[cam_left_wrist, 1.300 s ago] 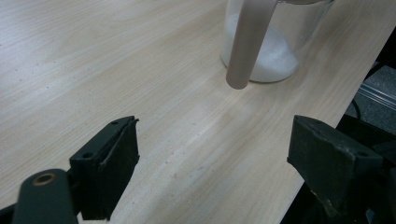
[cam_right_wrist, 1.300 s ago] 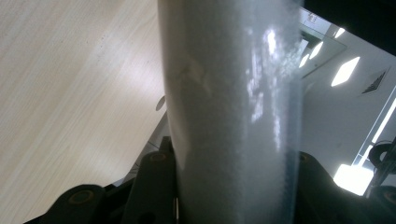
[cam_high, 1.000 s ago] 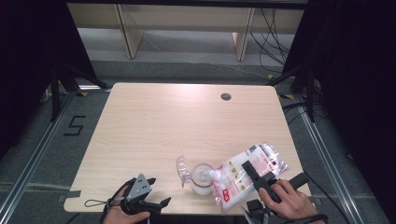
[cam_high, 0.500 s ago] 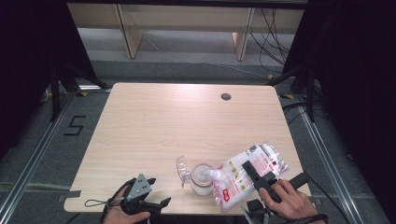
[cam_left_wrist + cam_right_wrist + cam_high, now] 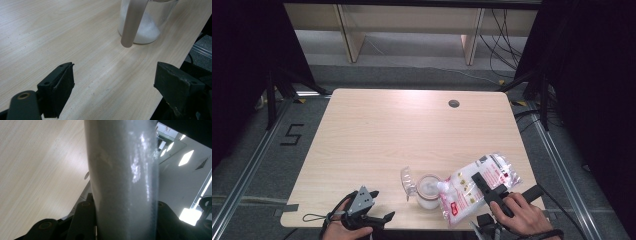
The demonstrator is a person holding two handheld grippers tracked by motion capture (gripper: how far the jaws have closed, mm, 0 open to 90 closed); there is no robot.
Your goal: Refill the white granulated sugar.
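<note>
Your right gripper (image 5: pixel 486 184) has its jaws clamped on the bag (image 5: pixel 479 184), tipped so its corner sits right over the mouth of the jar (image 5: pixel 429 190) near the front edge of the table (image 5: pixel 412 130). Looks like you're mid-pour: there's white powder piled in the jar bottom. Your left gripper (image 5: pixel 113 87) sits with jaws wide apart and empty, by the front left corner. Next I'd guess you keep the spout over the opening and tilt slowly, maybe steady the jar with the free one so it doesn't slide.
</note>
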